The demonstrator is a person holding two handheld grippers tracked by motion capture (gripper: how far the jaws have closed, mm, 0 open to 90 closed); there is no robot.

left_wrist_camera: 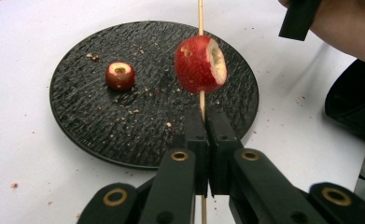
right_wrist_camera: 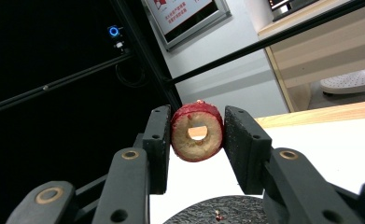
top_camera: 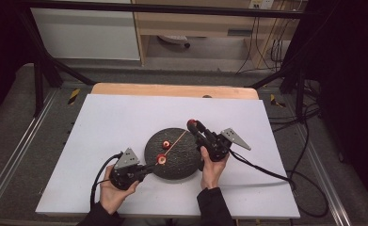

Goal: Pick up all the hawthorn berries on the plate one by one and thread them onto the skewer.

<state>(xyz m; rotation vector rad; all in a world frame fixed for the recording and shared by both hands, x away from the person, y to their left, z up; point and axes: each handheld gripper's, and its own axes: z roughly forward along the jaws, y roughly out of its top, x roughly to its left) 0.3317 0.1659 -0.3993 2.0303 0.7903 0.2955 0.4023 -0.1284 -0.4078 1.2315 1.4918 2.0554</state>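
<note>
A: What's on the desk (top_camera: 125,122)?

B: A round black plate (left_wrist_camera: 101,126) with one cored red fruit piece (left_wrist_camera: 120,75) lying on it (crumbs scattered around).

A: And the left hand-held gripper (left_wrist_camera: 207,122)?

B: Its jaws are clamped on a thin wooden skewer (left_wrist_camera: 200,16), which carries another red fruit piece (left_wrist_camera: 200,64) above the plate.

A: The right one?

B: The right hand-held gripper (right_wrist_camera: 197,133) is raised, pinching a cored fruit ring (right_wrist_camera: 197,132) between its pads.
</note>
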